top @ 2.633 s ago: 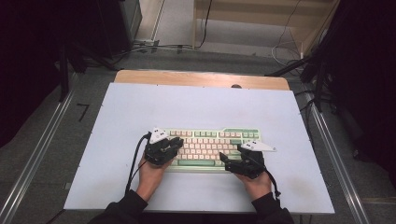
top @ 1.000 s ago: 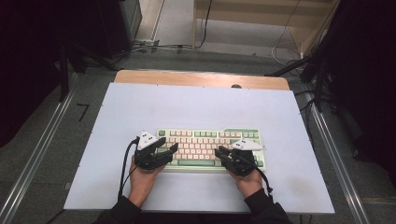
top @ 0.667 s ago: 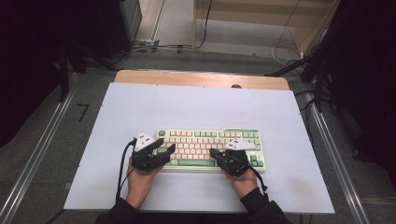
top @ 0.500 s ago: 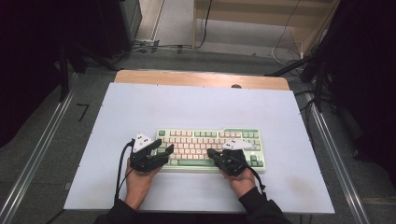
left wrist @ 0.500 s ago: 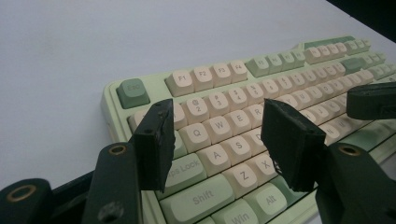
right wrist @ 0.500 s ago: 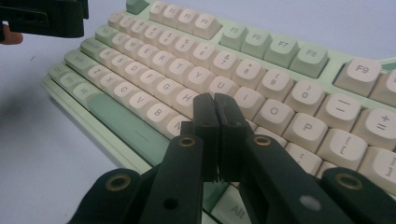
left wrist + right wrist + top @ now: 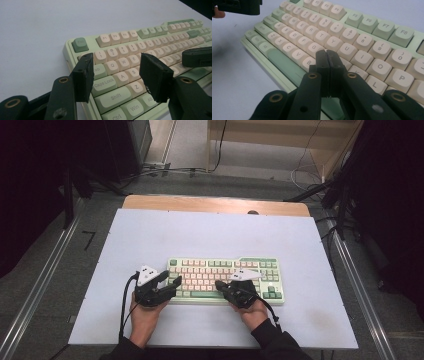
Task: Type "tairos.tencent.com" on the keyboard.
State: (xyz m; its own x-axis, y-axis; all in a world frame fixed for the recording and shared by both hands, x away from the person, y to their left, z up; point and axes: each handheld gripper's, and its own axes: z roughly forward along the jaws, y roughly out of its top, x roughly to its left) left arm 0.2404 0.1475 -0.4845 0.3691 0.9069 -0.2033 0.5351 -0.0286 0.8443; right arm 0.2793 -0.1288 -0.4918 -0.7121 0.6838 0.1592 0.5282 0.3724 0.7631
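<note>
On the pale table [image 7: 150, 235], our clenched right gripper [image 7: 327, 53] should press one key of the keyboard [image 7: 225, 270] squarely; left gripper [image 7: 115, 72] hovers released at frame's lower left

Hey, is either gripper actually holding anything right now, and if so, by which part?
Nothing is held. The left gripper hangs open over the keyboard, with no key between its pads. The right gripper is shut on nothing, its tips over the middle keys.

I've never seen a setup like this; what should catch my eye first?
A mint-and-cream keyboard lies near the front of a pale table. A person holds a black gripper in each hand: the left gripper hovers open at the keyboard's left end, and the right gripper, fingers shut, points down at the middle letter keys.
</note>
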